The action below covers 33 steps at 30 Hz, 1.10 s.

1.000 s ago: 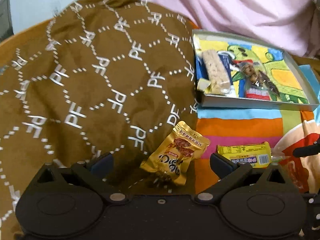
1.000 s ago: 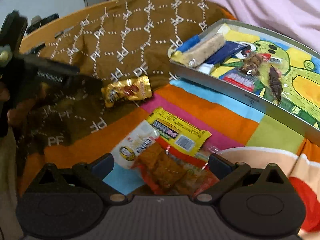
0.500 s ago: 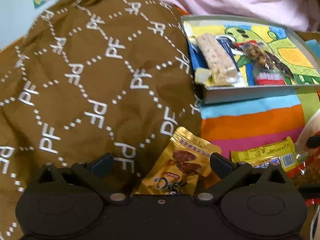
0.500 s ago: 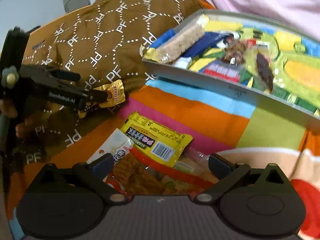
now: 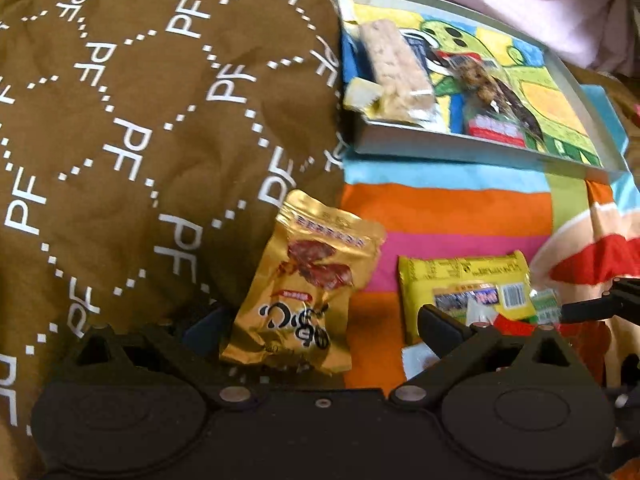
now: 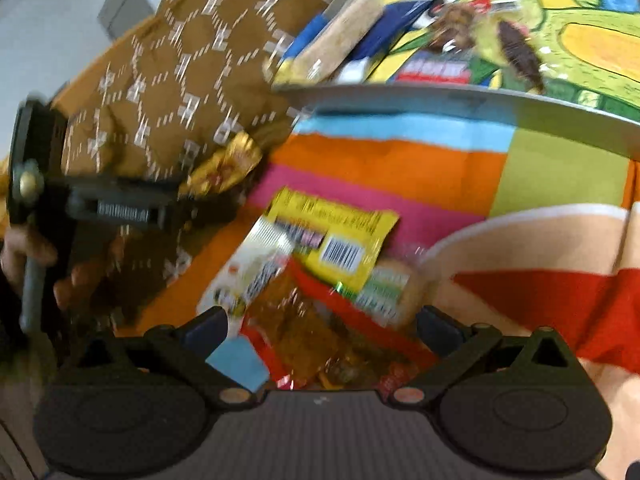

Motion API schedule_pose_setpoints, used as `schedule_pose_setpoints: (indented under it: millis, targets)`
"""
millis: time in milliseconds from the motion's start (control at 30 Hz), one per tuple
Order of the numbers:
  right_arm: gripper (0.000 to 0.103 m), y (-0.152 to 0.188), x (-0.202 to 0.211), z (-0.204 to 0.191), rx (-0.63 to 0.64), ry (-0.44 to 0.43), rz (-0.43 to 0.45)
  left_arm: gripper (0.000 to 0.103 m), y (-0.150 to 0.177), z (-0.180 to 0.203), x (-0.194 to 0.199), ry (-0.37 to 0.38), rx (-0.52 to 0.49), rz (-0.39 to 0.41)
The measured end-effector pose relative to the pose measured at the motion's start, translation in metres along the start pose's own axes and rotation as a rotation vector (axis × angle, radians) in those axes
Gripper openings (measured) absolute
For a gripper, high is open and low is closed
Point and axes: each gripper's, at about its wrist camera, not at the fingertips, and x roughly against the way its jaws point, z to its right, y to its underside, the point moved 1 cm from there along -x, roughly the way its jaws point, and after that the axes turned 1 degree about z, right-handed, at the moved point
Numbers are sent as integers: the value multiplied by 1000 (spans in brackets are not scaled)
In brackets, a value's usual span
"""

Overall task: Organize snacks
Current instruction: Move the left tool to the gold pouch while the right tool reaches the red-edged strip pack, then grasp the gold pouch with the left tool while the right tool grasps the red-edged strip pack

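At lower centre of the left wrist view, the gold foil snack pouch (image 5: 304, 284) sits between the spread fingers of your left claw (image 5: 320, 322), its bottom seam nearest you, lying half on the brown patterned quilt (image 5: 132, 120) and half on the striped bedsheet (image 5: 440, 208). The claw is open and has not pinched the pouch. Judge the pouch as light, puffy and slick: foil will crumple and may slide, so take it across the flat lower seam or the middle of the body, squeezing gently so the contents are not crushed.

At lower centre of the right wrist view, your right claw (image 6: 322, 324), also open, straddles a small heap: a red packet of brown crackers (image 6: 304, 340) lowest, a yellow barcode wrapper (image 6: 340, 236) overlapping it, a white packet (image 6: 248, 276) to the left. That view is blurred, so no contact can be told. These look thin, flat and light; the stacked wrappers may slip on each other, so pinch one edge only.

Toward the upper right of both frames, the metal tray with the green cartoon lining (image 5: 460, 148) already holds a cereal bar (image 5: 394, 68) and dark snacks in clear wrap (image 5: 492, 88), with bare room at its far right.
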Motion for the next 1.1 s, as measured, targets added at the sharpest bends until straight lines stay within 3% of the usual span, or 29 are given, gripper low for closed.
schedule_pose_setpoints:
  millis: [333,433,667,767,933,1100]
  targets:
    - [103,21,4,-38,59,114,3,100,10,18,4,-103,-133,15]
    - [103,24,2,-49,91,154,4,100,8,13,4,-96,-107,13]
    - [99,29,2,-59,69,142,-50,100,7,11,0,-63,-88,1]
    - [94,33,-3,-63,44,212,-77,100,7,15,-4,-89,-111,-5]
    - [87,34,-15,-70,96,301,-34,100,8,21,-9,-133,-171,-18]
    - [76,31,-21,-74,132,323,-11,100,10,23,-11,-147,-204,-23]
